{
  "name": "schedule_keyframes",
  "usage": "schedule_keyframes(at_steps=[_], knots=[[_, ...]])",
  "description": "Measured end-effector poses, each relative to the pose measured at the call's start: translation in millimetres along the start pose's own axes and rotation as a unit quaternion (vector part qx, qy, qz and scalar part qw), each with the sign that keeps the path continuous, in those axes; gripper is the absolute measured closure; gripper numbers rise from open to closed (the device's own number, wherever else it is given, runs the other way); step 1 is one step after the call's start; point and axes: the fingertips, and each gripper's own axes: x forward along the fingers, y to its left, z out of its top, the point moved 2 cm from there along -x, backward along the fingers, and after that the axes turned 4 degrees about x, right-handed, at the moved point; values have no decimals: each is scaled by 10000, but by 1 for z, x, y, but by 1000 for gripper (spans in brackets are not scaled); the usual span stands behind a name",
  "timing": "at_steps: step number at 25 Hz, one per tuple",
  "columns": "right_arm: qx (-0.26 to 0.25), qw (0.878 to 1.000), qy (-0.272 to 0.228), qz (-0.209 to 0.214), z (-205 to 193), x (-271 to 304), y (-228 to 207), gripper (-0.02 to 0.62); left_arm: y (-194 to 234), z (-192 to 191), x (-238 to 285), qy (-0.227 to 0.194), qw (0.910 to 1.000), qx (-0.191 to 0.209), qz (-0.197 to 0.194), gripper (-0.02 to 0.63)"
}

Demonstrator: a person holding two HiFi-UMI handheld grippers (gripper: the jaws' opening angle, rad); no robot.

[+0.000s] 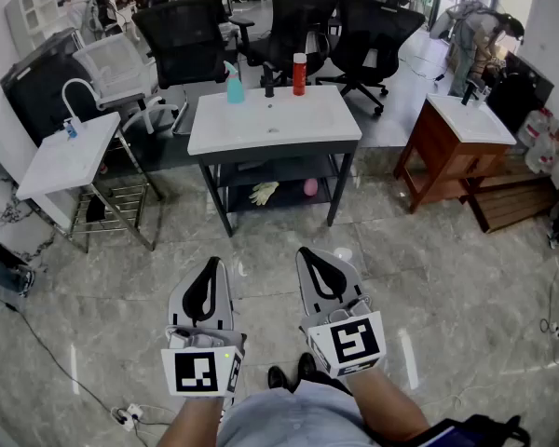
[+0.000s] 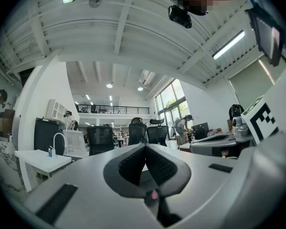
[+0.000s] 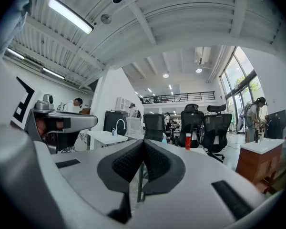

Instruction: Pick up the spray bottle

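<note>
Both grippers held level, low over floor. Left gripper (image 1: 208, 266) clenched, pads meeting, nothing between. Right gripper (image 1: 309, 254) same deal, pinched closed and empty. Teal spray bottle (image 1: 235, 84) sits well ahead of both, roughly between their lines, on back edge of white sink table (image 1: 261, 130). Bottle upright, long axis vertical; trigger head looks turned left, kinda small to be sure. Red bottle (image 1: 299, 73) further right of it, black faucet (image 1: 268, 82) between.

We find the spray bottle (image 1: 234, 84) on the sink table (image 1: 317, 119), at its rear left, with a can (image 1: 299, 73) to its right. Chairs (image 1: 182, 40) stand behind the table and a cabinet (image 1: 447, 147) to its right.
</note>
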Motion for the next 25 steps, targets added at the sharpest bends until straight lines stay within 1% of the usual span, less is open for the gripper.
schedule_keyframes(at_steps=[5, 10, 16, 18, 20, 25], knots=[[9, 10000, 23, 7, 0, 2, -12, 583, -7, 0, 10, 45, 10000, 29, 4, 588], [166, 9999, 11, 8, 0, 3, -36, 581, -19, -3, 24, 194, 9998, 61, 47, 588], [162, 9998, 45, 75, -2, 10, -66, 580, -32, -3, 45, 255, 9994, 146, 193, 588], [166, 9998, 62, 101, -4, 12, -74, 580, -34, -4, 51, 276, 9992, 105, 278, 588], [163, 9997, 94, 156, -6, 17, -80, 580, -33, -4, 56, 304, 9988, 30, 392, 588], [128, 9994, 133, 285, -6, 36, -89, 580, -20, -6, 66, 326, 9976, 166, 590, 588]])
